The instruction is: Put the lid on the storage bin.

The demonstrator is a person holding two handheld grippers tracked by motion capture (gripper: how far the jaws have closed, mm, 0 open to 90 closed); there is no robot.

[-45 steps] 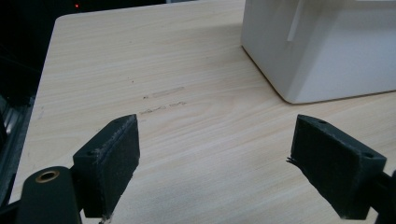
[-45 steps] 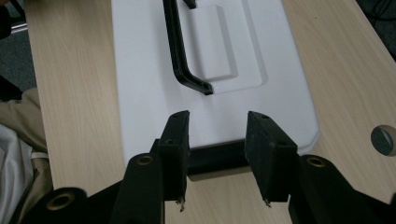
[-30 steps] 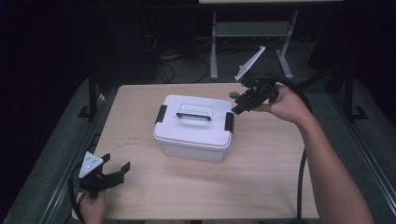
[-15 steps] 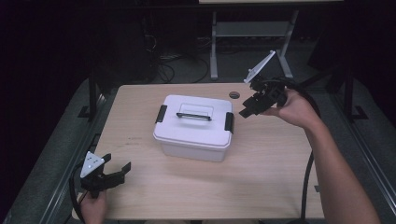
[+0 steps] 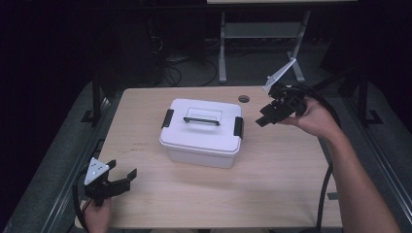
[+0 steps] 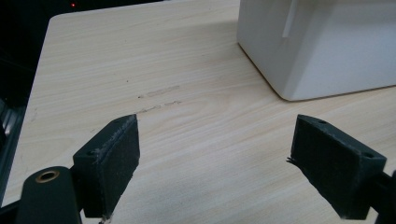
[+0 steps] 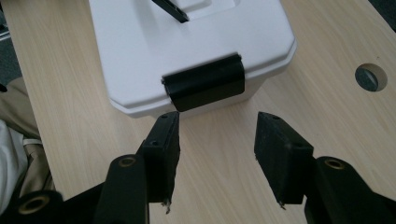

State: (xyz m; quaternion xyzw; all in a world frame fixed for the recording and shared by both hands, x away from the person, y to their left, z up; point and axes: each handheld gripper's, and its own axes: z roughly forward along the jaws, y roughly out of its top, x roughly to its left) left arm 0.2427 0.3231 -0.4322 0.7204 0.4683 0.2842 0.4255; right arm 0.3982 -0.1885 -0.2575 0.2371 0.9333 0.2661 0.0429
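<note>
The white plastic storage box (image 5: 203, 132) stands near the middle of the worktop (image 5: 282, 194), slightly toward its far edge. The box is rectangular with rounded corners and smooth, matte walls. Its lid is on; the contents cannot be seen. A black carry handle (image 5: 201, 120) lies flat in a recess on the lid. One black latch (image 5: 238, 127) sits at the right end and a second latch (image 5: 167, 118) at the left end; both lie flat against the box.

The right gripper (image 5: 266, 116) hovers just beside the right-end latch, apart from it. Its jaws have just been opening and stand partly apart, with nothing between them. The jaw pads (image 7: 166, 149) are black, rough foam blocks.

The left gripper (image 5: 125, 178) sits near the front left corner of the worktop, well apart from the box. Its jaws stand wide and hold nothing.

The worktop is pale wood-grain laminate with rounded corners. A round cable hole (image 5: 244, 99) lies near its far edge.
</note>
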